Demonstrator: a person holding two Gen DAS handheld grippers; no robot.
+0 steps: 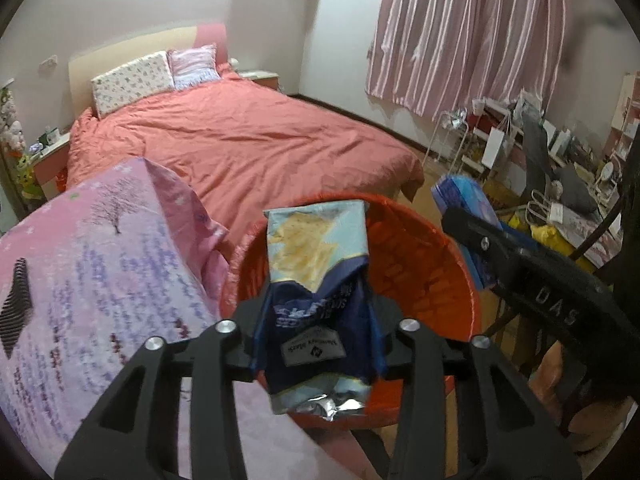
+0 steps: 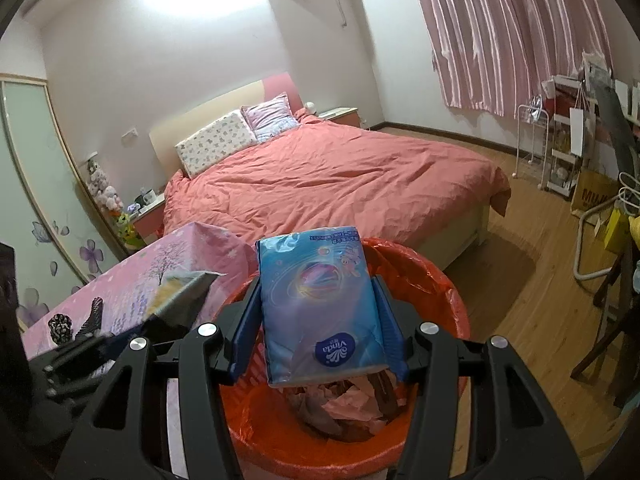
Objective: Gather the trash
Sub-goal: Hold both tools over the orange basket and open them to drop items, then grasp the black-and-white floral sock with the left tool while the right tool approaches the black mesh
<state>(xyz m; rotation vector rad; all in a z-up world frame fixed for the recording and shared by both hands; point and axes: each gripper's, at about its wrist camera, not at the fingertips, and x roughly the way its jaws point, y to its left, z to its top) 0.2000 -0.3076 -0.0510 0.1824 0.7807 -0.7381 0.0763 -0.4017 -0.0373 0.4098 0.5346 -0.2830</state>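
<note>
Between the blue pads of my left gripper (image 1: 318, 294) stands a crumpled snack bag (image 1: 316, 240), dark blue below and pale blue and yellow above. It hangs over the bin (image 1: 420, 276), which is lined with an orange bag. My right gripper (image 2: 316, 284) is shut on a blue tissue pack (image 2: 316, 300), held upright over the same bin (image 2: 444, 284). Crumpled paper and wrappers (image 2: 344, 404) lie at the bin's bottom. The right wrist view shows the snack bag (image 2: 180, 292) at the left. The left wrist view shows the tissue pack (image 1: 464, 196) at the right.
A folded pink blanket (image 1: 100, 260) lies right beside the bin on its left. Behind it is a bed with a coral cover (image 2: 340, 176). Wooden floor (image 2: 532, 280) runs to the right, toward cluttered shelves (image 2: 560, 152) and a dark chair (image 2: 612, 320).
</note>
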